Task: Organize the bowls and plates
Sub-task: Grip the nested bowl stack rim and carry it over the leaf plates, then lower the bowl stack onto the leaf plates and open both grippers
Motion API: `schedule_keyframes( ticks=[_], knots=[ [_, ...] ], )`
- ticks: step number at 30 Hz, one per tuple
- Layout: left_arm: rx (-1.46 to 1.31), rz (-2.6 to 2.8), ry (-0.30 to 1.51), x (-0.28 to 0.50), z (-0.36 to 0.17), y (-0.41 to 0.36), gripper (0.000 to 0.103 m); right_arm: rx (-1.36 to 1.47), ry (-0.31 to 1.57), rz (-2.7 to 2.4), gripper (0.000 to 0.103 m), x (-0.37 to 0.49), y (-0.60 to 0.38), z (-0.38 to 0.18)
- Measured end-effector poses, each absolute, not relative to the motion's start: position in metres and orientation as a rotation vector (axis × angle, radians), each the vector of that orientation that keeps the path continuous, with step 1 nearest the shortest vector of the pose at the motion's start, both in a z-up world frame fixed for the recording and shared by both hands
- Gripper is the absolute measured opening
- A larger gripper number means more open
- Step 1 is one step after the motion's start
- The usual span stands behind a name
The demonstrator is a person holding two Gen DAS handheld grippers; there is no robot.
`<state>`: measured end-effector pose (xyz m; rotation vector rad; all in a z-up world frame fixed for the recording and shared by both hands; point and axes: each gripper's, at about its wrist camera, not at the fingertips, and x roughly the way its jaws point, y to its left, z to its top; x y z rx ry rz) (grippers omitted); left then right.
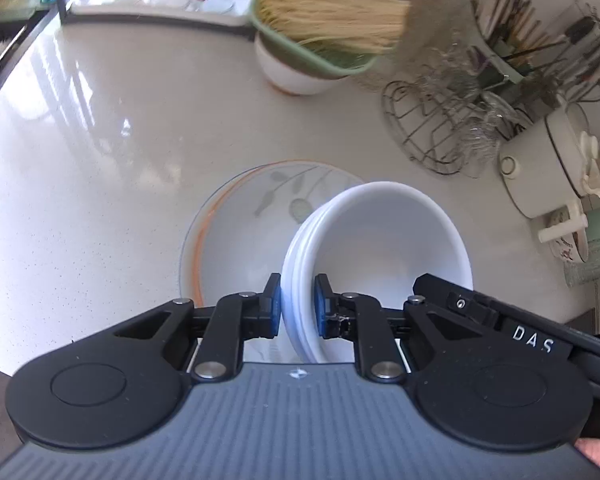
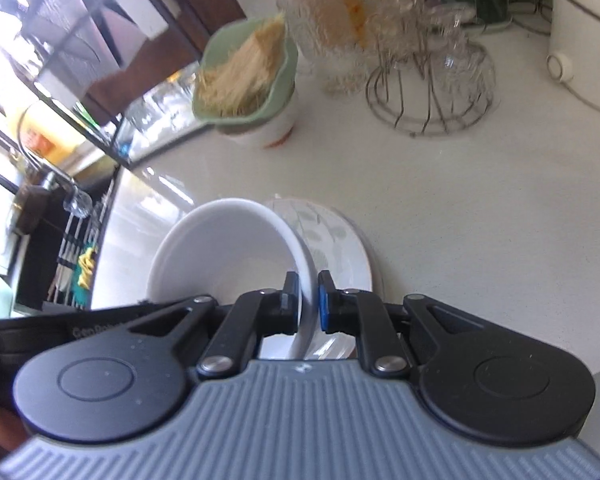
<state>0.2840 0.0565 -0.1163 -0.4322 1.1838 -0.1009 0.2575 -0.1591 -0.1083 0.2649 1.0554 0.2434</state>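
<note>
A stack of plain white bowls [image 1: 380, 236] is held tilted over a white plate with a leaf pattern and orange rim [image 1: 244, 216] that lies on the counter. My left gripper [image 1: 296, 304] is shut on the left rim of the bowl stack. My right gripper [image 2: 308, 300] is shut on the right rim of the same white bowls [image 2: 220, 248], and its black body shows in the left wrist view [image 1: 480, 312]. The leaf plate [image 2: 332, 240] lies just beyond the bowls in the right wrist view.
A green basket of dry noodles [image 1: 320, 16] sits on a white bowl [image 1: 292, 76] at the back. A wire rack with glasses [image 1: 440, 120], a utensil holder [image 1: 512, 36] and a white pot [image 1: 552, 160] stand to the right. A sink faucet [image 2: 48, 172] is on the left.
</note>
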Motion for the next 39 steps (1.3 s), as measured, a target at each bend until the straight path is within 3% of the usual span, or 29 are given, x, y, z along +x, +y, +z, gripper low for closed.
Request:
schedule_keyframes(
  ticks=[24,27,29,34,36,39],
  knots=[
    [-0.378,-0.130,1.254,0.308,-0.157,0.062,0.021,0.224,1.133,0.170,0.013,0.280,-0.133,-0.149],
    [-0.374,-0.125,1.258,0.309,-0.155,0.062,0.032,0.233,1.125,0.178,0.014,0.279,-0.135,-0.146],
    [-0.371,-0.128,1.249,0.309,-0.151,0.062,0.045,0.243,1.120,0.189,0.014,0.279,-0.137,-0.145],
    [-0.318,-0.157,1.241,0.309,-0.138,0.059,0.051,0.252,1.087,0.181,0.015,0.279,-0.142,-0.137],
    [-0.314,-0.147,1.230,0.306,-0.133,0.060,0.053,0.270,1.083,0.190,0.018,0.279,-0.144,-0.135],
    [-0.317,-0.144,1.205,0.301,-0.122,0.060,0.054,0.285,1.062,0.196,0.040,0.275,-0.148,-0.129]
  ],
)
